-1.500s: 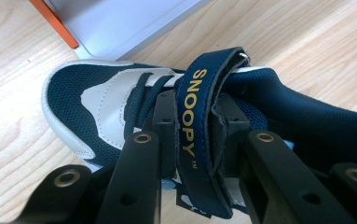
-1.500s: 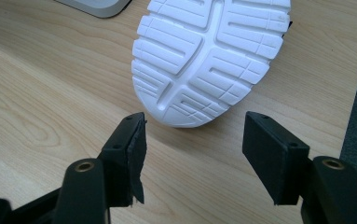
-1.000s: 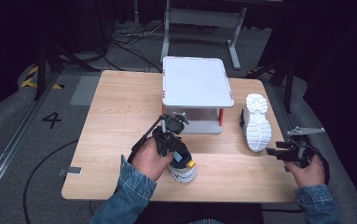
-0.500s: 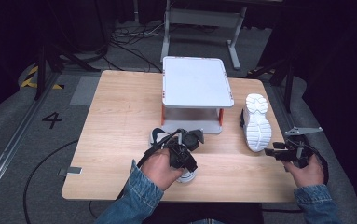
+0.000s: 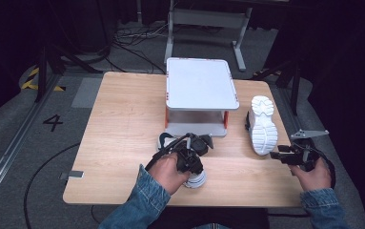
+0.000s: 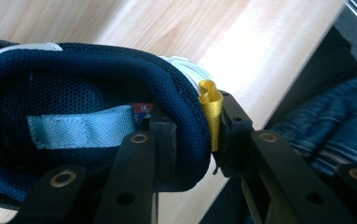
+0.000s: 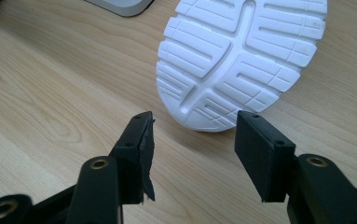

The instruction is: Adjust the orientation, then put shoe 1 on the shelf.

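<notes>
A dark blue shoe (image 5: 197,180) with a white sole stands upright on the table's near side. My left gripper (image 5: 191,162) has just been closing and is now shut on its heel collar (image 6: 97,74). One jaw is inside the shoe and the other is outside, against the yellow pull loop (image 6: 211,109). A second shoe (image 5: 263,124) lies sole up at the right, its white tread (image 7: 241,51) facing me. My right gripper (image 5: 275,155) hovers just short of its near end. Its jaws (image 7: 192,149) have narrowed slightly but stay open on nothing.
A white two-level stand (image 5: 200,83) with red posts sits at the middle back of the wooden table (image 5: 123,119); its corner (image 7: 120,4) shows in the right gripper view. Denim sleeves come in from the near edge. Cables and metal frames lie on the floor beyond.
My left gripper moved right and down over the upright shoe's heel and closed on the collar. The right hand stayed where it was.
</notes>
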Available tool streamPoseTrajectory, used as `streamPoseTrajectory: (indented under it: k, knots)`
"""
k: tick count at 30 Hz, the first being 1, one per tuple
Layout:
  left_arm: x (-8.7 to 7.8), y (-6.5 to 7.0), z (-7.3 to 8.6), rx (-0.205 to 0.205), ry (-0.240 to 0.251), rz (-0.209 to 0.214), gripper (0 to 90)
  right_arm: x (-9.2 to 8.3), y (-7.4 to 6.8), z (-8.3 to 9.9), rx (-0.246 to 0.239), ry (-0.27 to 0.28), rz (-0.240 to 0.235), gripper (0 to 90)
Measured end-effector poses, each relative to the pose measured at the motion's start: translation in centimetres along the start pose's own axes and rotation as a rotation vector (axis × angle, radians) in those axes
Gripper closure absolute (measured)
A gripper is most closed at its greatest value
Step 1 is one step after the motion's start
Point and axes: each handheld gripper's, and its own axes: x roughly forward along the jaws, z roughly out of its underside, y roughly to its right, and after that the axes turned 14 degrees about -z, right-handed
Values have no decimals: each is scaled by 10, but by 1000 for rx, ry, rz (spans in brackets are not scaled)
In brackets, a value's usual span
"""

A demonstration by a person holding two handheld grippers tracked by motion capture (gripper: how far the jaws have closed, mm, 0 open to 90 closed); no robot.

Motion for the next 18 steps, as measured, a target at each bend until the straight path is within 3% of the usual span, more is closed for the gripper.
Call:
streamPoseTrajectory:
  k: [5, 8, 14, 18]
  knots:
    - [-11, 2, -13, 86, 9, -43, 727, -3, -1, 0, -3, 7, 4, 476]
    - [-18, -3, -19, 121, 30, -49, 726, -3, -1, 2, 1, 5, 5, 476]
    - [-25, -22, -32, 170, 59, -18, 724, -5, -1, 7, 2, 4, 12, 476]
    - [-20, -35, -44, 193, 72, -2, 725, -9, -1, 15, 15, 3, 22, 475]
